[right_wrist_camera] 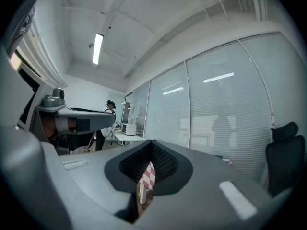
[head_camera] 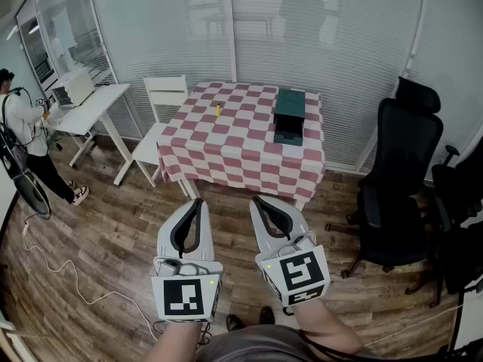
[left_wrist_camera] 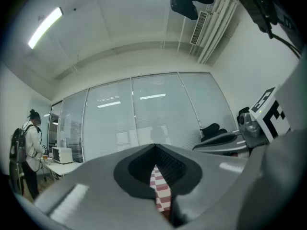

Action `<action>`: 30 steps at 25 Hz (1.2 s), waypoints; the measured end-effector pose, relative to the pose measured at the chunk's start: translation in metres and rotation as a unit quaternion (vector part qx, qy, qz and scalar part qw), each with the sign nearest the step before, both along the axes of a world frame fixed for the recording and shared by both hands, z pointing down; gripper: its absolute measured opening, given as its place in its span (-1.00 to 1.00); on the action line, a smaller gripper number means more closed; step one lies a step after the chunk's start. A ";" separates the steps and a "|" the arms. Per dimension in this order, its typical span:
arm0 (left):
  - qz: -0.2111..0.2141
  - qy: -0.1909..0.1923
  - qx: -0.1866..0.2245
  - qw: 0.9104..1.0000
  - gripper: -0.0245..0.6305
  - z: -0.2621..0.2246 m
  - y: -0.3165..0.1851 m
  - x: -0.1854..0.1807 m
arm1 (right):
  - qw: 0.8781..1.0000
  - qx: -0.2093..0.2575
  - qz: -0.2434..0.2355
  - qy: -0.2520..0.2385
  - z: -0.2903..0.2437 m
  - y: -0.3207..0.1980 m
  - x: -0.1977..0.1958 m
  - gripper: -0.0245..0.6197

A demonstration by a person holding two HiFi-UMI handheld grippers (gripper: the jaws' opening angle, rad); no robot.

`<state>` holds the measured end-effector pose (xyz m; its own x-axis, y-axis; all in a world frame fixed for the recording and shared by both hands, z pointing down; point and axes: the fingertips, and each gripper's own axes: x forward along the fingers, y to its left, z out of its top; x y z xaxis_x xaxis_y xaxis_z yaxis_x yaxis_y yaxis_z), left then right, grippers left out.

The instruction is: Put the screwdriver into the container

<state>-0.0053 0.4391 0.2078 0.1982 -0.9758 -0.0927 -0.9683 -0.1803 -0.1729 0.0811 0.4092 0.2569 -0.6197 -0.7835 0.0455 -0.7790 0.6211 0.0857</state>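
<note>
- The left gripper and the right gripper are held level, side by side, above the wooden floor, well short of the bench.
- The jaws of both grippers are seen closed, tips together, with nothing clamped; only a sliver of checked cloth shows through each slit.
- The yellow screwdriver is found lying on the checked cloth, towards the bench's far left.
- The dark green container is placed on the bench's right side, apart from the screwdriver.
</note>
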 end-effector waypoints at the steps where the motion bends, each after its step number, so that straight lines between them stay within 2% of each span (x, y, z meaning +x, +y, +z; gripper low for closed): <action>1: -0.002 0.000 -0.003 1.000 -0.92 0.001 0.000 0.000 | 1.000 0.000 -0.001 0.000 0.001 0.000 0.001 -0.85; 6: -0.014 -0.007 -0.018 1.000 -0.92 0.005 -0.002 0.005 | 1.000 -0.003 -0.004 -0.001 0.001 -0.001 0.008 -0.85; 13: -0.006 -0.010 -0.007 1.000 -0.92 0.004 -0.007 0.026 | 1.000 -0.003 -0.014 -0.012 0.003 -0.007 0.022 -0.85; 19: -0.018 -0.014 -0.022 1.000 -0.92 0.015 -0.012 0.042 | 0.999 -0.014 -0.026 -0.014 0.012 -0.011 0.034 -0.85; 22: -0.026 -0.019 -0.041 0.999 -0.92 0.027 -0.013 0.040 | 0.999 -0.032 -0.034 -0.017 0.025 -0.014 0.034 -0.85; 30: -0.038 -0.002 -0.047 0.998 -0.92 0.045 -0.039 0.016 | 0.997 -0.060 -0.053 -0.017 0.048 -0.040 0.010 -0.85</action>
